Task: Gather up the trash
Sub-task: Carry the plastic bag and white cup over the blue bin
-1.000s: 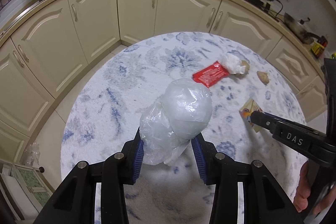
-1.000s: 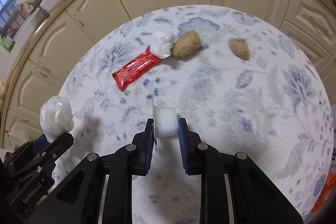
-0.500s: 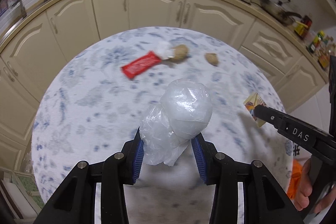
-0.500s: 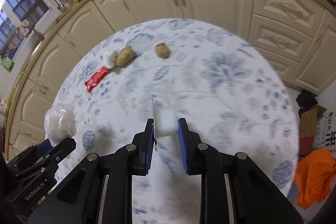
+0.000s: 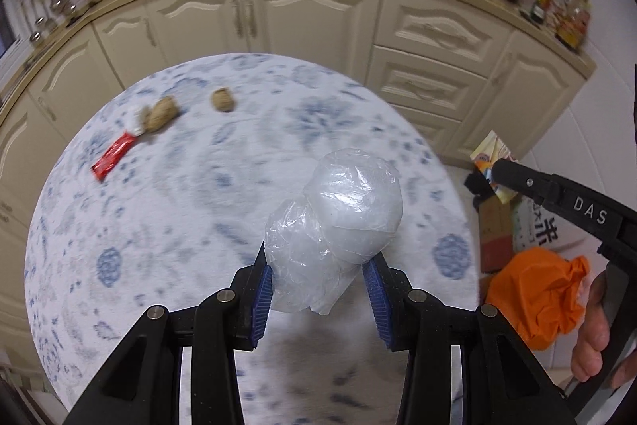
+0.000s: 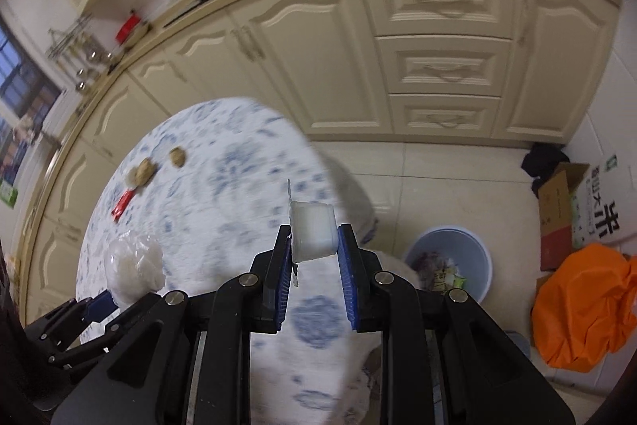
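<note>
My left gripper (image 5: 318, 285) is shut on a crumpled clear plastic bag (image 5: 338, 226), held above the round table (image 5: 159, 226) with its blue-flowered cloth. The right wrist view shows that same bag (image 6: 133, 265) at lower left. My right gripper (image 6: 312, 253) is shut on a small white plastic cup (image 6: 312, 232) with a peeled lid, over the table's right edge. A pale blue trash bin (image 6: 450, 265) holding rubbish stands on the floor just right of it. On the table's far left lie a red wrapper (image 5: 111, 162), a white wad and two brown lumps (image 5: 161, 114).
Cream kitchen cabinets (image 6: 438, 66) curve behind the table, with a stove and pan on the counter. An orange bag (image 6: 585, 305) and cardboard boxes (image 6: 565, 206) sit on the floor at right. A person's hand (image 5: 597, 325) holds the right gripper's handle.
Both grippers have swept rightward across the table with their loads still held. The red wrapper and lumps have slid to the far left, and the bin and orange bag have come into view.
</note>
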The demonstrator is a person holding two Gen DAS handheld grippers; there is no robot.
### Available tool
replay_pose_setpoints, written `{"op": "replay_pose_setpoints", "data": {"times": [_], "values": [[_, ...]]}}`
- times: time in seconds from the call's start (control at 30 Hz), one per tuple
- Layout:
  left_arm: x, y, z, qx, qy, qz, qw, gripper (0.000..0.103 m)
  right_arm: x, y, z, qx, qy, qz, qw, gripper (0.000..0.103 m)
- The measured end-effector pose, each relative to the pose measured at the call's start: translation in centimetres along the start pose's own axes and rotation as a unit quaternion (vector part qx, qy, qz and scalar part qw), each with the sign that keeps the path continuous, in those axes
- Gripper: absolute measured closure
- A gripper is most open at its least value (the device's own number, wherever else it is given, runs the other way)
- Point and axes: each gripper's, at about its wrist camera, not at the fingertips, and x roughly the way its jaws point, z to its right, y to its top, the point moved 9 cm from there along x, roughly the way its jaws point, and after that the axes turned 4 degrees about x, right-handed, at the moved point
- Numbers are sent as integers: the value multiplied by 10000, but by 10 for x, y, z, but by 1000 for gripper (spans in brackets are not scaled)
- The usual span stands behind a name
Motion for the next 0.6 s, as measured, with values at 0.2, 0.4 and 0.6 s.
{"op": "replay_pose_setpoints", "data": {"times": [0.2,0.4,0.6], "values": [[21,16,64,458,-174,-88,9988,64,-14,7,76,474,-426,132,9979,81],[52,32,125,873,-379,-220,9952,64,-24,9,147,989,-721,140,9924,81],[85,42,180,1221,-556,-407,9901,64,-30,4,205,1333,-997,90,9860,81]]}}
